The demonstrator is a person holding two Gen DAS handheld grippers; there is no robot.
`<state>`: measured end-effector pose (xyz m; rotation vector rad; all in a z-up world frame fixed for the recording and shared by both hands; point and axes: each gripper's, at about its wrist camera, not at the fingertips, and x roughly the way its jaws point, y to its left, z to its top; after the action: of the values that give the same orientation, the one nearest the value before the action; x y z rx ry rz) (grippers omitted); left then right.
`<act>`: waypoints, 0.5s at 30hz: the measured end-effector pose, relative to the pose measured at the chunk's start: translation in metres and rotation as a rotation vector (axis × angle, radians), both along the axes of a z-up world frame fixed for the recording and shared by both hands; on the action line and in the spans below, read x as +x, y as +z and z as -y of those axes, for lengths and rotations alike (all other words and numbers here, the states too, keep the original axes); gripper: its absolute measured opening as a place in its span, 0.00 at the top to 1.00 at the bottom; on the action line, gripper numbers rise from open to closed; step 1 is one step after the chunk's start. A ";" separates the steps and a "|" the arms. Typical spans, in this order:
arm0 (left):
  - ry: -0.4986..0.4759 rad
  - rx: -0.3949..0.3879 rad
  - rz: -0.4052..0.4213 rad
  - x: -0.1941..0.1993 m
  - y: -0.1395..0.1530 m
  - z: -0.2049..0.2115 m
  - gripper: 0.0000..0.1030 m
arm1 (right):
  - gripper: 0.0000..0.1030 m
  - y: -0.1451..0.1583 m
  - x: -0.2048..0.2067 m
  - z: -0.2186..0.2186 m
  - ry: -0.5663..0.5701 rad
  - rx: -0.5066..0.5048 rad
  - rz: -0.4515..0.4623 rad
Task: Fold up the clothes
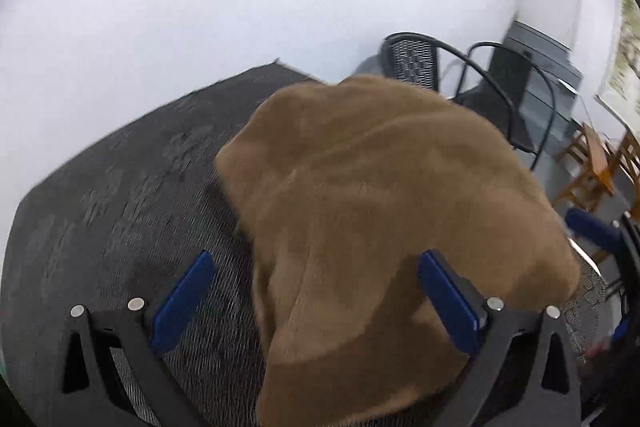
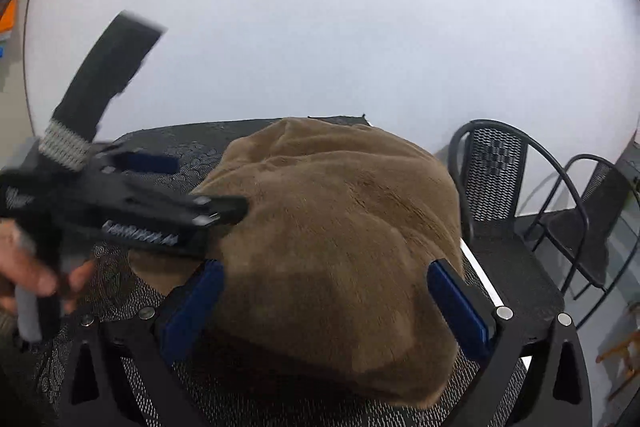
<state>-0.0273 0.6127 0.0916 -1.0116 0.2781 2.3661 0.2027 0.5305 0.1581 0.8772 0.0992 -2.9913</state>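
- The brown fleece garment (image 1: 384, 227) lies as a thick bundle on the dark mesh desk (image 1: 132, 211), nearer to the desk's right side, and it looks already doubled over at least one time
- The left claw (image 1: 316, 303) is wide open and holds nothing; the near end of the garment lies between its two blue pads (image 1: 184, 303), but they do not press it
- The right claw (image 2: 326, 307) is also wide open and empty, with the bundle's near edge between its fingers
- In the right wrist view the left claw (image 2: 224, 207) comes in from the left side, very blurred, its tip touching or just over the cloth; a hand (image 2: 32, 279) holds its grip
- I judge the step is between two folds, or the last patting; the next move needs one claw to close on a clear edge, which is difficult to find in such soft pile
- Behind the desk is a plain white wall (image 2: 340, 27); black metal chairs (image 2: 492, 179) stand to the right, and wooden furniture (image 1: 596, 167) is further away
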 end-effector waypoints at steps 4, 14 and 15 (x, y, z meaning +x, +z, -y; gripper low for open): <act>0.059 0.048 0.080 0.009 -0.013 0.027 0.00 | 0.00 0.003 0.013 0.003 -0.025 0.013 0.007; 0.088 0.038 0.002 0.049 -0.003 0.047 0.00 | 0.00 0.005 0.015 0.012 -0.041 0.039 -0.002; 0.084 0.040 0.002 0.050 -0.002 0.048 0.00 | 0.00 0.005 0.016 0.013 -0.042 0.047 -0.006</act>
<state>0.0231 0.5651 0.0893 -1.0251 0.1899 2.4358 0.2182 0.5177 0.1632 0.8852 0.1537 -3.0425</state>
